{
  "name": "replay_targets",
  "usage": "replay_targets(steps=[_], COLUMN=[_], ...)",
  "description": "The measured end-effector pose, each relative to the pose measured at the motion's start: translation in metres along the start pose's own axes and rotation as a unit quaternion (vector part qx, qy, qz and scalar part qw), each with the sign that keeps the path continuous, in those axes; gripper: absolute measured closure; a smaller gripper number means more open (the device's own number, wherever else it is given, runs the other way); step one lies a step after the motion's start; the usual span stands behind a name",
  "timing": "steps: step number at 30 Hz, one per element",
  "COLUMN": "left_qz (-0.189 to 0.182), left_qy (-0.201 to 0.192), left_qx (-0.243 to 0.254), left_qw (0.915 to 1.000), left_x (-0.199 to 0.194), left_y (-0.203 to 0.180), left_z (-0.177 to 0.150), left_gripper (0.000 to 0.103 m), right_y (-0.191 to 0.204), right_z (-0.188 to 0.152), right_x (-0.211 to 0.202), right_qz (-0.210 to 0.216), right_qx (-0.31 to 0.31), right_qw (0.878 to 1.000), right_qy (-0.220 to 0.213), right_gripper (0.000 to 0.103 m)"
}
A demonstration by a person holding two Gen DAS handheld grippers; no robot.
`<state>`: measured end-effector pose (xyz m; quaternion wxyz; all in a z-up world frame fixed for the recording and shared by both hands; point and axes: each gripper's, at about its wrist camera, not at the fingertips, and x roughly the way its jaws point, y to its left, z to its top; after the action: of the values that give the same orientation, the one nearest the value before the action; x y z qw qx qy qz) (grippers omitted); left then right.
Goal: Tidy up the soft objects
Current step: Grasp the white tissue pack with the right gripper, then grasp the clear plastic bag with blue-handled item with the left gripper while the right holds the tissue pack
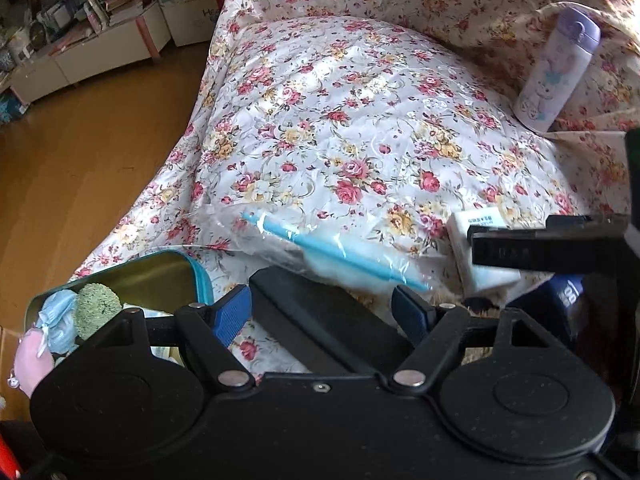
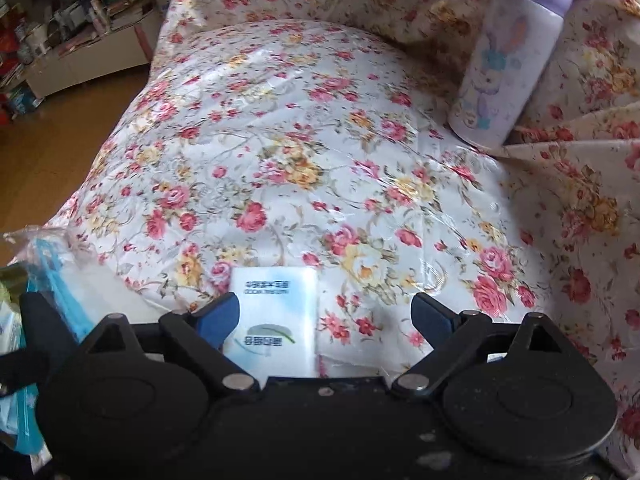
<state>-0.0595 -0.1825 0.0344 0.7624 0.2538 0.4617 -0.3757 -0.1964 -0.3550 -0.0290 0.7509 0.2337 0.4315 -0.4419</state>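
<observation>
In the left wrist view my left gripper (image 1: 322, 314) is shut on a flat black case (image 1: 320, 308), its blue pads against both sides. Just beyond lies a clear zip bag (image 1: 332, 252) with a blue strip and white stuffing. To the left, an open green tin (image 1: 132, 276) holds a green pompom (image 1: 98, 308) and blue and pink soft toys. My right gripper (image 2: 326, 318) stands open over a white tissue pack (image 2: 276, 312). The pack lies on the floral cover close to the left pad, well apart from the right pad.
A big floral pillow in clear plastic (image 1: 340, 120) fills the middle of the bed. A purple bottle (image 2: 508, 60) stands at the back right against bunched floral fabric. Wooden floor (image 1: 80, 140) and cluttered low shelves (image 1: 60, 32) lie to the left.
</observation>
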Motion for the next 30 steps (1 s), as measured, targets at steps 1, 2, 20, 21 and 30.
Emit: replay_targets(steps=[1,2,20,21,30], left_qz=[0.0,0.002,0.013,0.01,-0.009], left_qy=[0.001,0.001,0.009,0.012,0.035], left_qx=[-0.001,-0.002,0.027,0.027,0.027], left_qw=[1.0,1.0,0.9995,0.9995,0.999], left_x=[0.002,0.003,0.024,0.028,0.052], left_y=[-0.001,-0.003,-0.029,-0.03,-0.044], left_z=[0.001,0.002,0.024,0.025,0.04], left_gripper=[0.029,0.029,0.029,0.029,0.029], right_y=[0.002,0.004,-0.016,-0.021,-0.049], right_z=[0.0,-0.001,0.004,0.005,0.01], right_x=[0.0,0.001,0.0,0.001,0.003], right_qz=[-0.002,-0.003,-0.096,-0.097,-0.088], right_qx=[-0.005,-0.01,0.016,0.028,0.099], right_qw=[1.0,1.0,0.995,0.995,0.991], right_qy=[0.0,0.001,-0.019,-0.017,-0.003], right_gripper=[0.01,0.01,0.01,0.01,0.01])
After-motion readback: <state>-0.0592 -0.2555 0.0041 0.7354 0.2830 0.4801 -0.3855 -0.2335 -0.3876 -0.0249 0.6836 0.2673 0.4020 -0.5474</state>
